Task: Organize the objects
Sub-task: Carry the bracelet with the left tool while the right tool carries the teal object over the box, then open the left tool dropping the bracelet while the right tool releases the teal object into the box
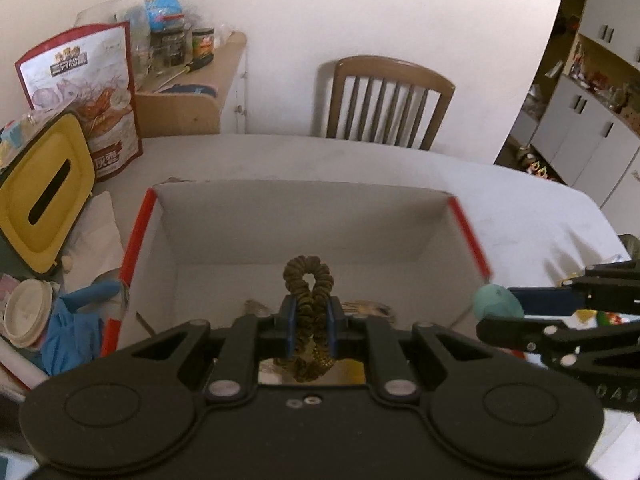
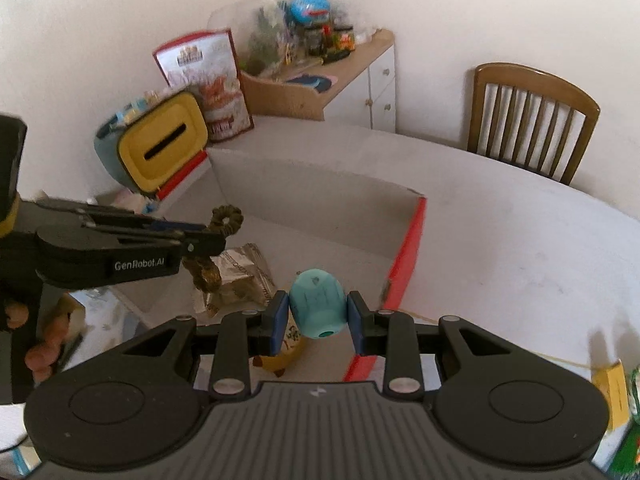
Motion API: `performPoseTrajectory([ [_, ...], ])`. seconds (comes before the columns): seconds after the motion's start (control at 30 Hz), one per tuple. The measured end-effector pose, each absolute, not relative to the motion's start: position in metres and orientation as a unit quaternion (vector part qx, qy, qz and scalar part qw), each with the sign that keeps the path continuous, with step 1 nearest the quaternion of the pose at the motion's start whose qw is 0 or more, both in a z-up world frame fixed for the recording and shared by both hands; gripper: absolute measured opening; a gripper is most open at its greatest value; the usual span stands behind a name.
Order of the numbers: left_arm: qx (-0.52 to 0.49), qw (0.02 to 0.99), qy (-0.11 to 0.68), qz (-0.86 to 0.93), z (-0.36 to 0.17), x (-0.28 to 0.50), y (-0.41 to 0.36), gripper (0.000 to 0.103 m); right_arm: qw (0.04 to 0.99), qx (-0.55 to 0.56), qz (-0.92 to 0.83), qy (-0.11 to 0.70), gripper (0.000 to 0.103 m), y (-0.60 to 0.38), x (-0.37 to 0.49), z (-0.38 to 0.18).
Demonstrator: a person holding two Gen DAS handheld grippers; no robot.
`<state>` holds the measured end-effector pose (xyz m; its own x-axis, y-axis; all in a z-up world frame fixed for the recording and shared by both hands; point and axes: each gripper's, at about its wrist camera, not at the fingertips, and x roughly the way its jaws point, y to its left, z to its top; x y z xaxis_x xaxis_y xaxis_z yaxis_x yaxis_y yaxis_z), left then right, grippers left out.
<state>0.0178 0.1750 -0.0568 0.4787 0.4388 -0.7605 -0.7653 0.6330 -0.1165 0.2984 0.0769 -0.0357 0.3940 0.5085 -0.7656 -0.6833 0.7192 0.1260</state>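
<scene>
My left gripper point(image 1: 311, 322) is shut on a brown-gold scrunchie point(image 1: 308, 280) and holds it above the open cardboard box point(image 1: 304, 220) with red-taped corners. The scrunchie also shows in the right wrist view point(image 2: 224, 220), pinched in the left gripper point(image 2: 200, 236). My right gripper point(image 2: 318, 322) is shut on a teal egg-shaped toy point(image 2: 318, 304), over the box's near right corner point(image 2: 404, 256). The toy point(image 1: 498, 300) and right gripper point(image 1: 516, 304) show at the right of the left wrist view. A silver packet point(image 2: 240, 276) and a banana-like yellow item point(image 2: 284, 356) lie in the box.
A yellow tissue box point(image 1: 44, 196) and a red snack bag point(image 1: 96, 92) stand at the table's left. A blue cloth point(image 1: 68, 328) and a lidded cup point(image 1: 28, 312) lie beside the box. A wooden chair point(image 1: 384, 100) stands behind the table. A cluttered side cabinet point(image 1: 192, 80) stands far left.
</scene>
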Motion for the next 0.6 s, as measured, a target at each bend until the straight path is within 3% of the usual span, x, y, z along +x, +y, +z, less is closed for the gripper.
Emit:
performPoseTrajectory([
  [0.6, -0.258, 0.781, 0.438, 0.362, -0.110, 0.037, 0.240, 0.014, 0.810, -0.179, 0.316, 0.461, 0.031, 0.165, 0.348, -0.102],
])
